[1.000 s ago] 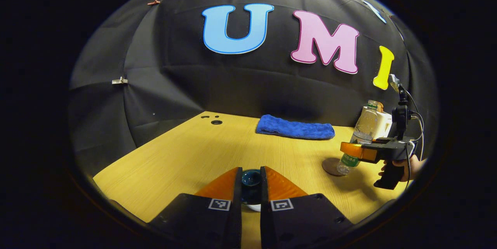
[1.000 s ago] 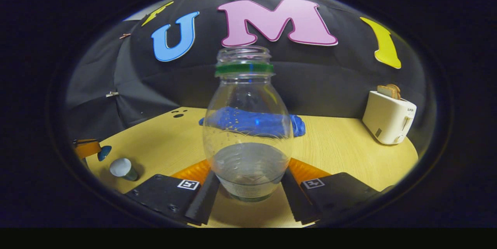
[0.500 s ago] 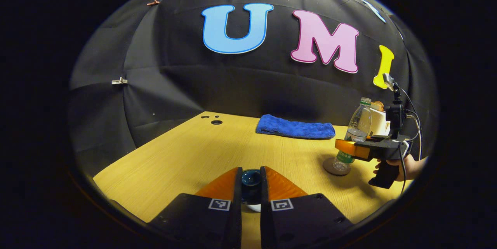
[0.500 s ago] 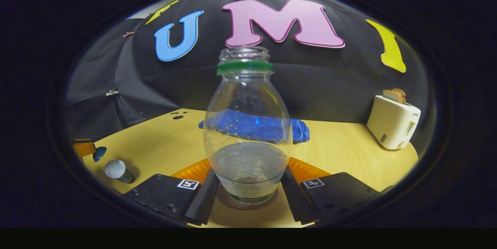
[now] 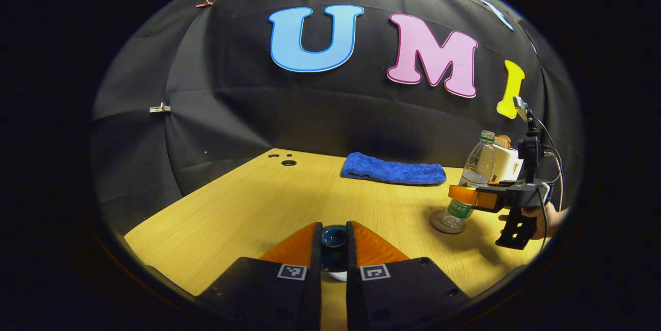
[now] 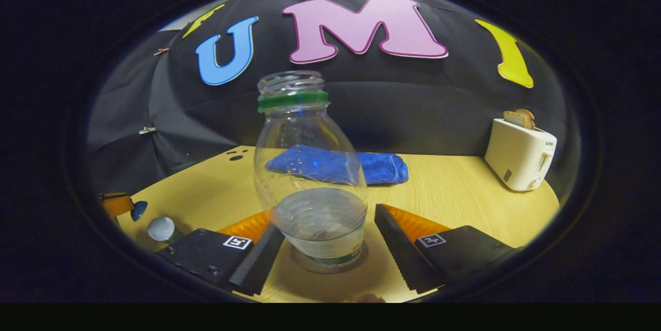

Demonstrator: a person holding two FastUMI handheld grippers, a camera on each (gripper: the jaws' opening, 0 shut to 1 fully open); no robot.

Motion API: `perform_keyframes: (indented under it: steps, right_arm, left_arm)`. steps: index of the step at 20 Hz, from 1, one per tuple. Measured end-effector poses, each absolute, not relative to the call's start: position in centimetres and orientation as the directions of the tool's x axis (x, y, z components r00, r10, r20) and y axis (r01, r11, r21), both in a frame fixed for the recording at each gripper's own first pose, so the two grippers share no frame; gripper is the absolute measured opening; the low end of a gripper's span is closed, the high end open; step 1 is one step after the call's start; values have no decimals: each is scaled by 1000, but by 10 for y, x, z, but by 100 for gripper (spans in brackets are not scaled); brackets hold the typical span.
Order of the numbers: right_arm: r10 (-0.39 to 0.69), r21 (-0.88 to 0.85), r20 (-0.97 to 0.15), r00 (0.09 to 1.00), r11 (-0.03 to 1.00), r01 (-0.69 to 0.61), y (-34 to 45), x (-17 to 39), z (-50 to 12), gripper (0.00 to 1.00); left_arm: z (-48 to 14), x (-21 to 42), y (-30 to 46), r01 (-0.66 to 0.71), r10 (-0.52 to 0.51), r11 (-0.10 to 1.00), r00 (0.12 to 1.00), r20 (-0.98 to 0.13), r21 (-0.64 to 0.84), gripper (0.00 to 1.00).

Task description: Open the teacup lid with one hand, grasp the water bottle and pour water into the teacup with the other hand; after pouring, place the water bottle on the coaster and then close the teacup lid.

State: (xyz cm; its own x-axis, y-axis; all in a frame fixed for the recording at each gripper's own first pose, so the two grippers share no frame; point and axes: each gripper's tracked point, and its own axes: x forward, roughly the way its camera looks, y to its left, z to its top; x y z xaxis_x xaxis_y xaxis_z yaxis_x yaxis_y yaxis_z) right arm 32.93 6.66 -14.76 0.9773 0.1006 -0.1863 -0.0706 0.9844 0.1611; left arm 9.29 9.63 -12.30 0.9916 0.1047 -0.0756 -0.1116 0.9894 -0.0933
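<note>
My left gripper point(image 5: 333, 242) is shut on the dark blue teacup lid point(image 5: 333, 238), held just above the teacup, whose white rim point(image 5: 336, 276) peeks out below the fingers. In the right gripper view the teacup point(image 6: 162, 229) stands uncovered at far left, with the lid point(image 6: 138, 209) beside it. The clear, capless water bottle point(image 6: 310, 176), partly filled, stands upright on the round coaster point(image 6: 330, 265). My right gripper point(image 6: 328, 233) is open around the bottle's base, with a gap at its right finger. The left gripper view shows the bottle point(image 5: 477, 163) on the coaster point(image 5: 445, 223).
A blue towel point(image 5: 392, 171) lies at the back of the wooden table point(image 5: 248, 207). A white toaster point(image 6: 519, 153) with bread in it stands at the back right. A hand point(image 5: 547, 217) holds the right gripper near the table's right edge.
The bottle came down onto the coaster and now stands on it. My right gripper's fingers have spread off it. The left gripper has stayed still with the lid.
</note>
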Motion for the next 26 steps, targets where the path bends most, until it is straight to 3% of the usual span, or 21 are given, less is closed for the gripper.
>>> perform_keyframes:
  steps: [8, 15, 19, 20, 22, 26]
  right_arm:
    - [79, 198, -280, 957, 980, -23, 55, 262, -179, 99]
    - [19, 136, -281, 959, 991, 20, 32, 213, -166, 99]
    - [15, 126, -289, 957, 992, 22, 29, 198, -161, 99]
    - [16, 127, -290, 957, 992, 22, 30, 195, -159, 99]
    - [8, 123, -289, 957, 992, 28, 27, 186, -149, 99]
    - [5, 138, -243, 970, 990, 30, 20, 162, -104, 99]
  left_arm:
    - [-142, 110, 81, -91, 83, 993, 991, -101, -74, 23]
    - [-162, 112, 69, -56, 51, 998, 990, -133, -33, 22]
    - [-163, 114, 65, -54, 54, 999, 988, -142, 8, 31]
    - [-158, 112, 64, -52, 53, 999, 989, -137, 13, 29]
    - [-144, 107, 65, -53, 56, 998, 991, -119, 25, 65]
    - [-87, 77, 62, -65, 69, 995, 996, -60, 78, 91]
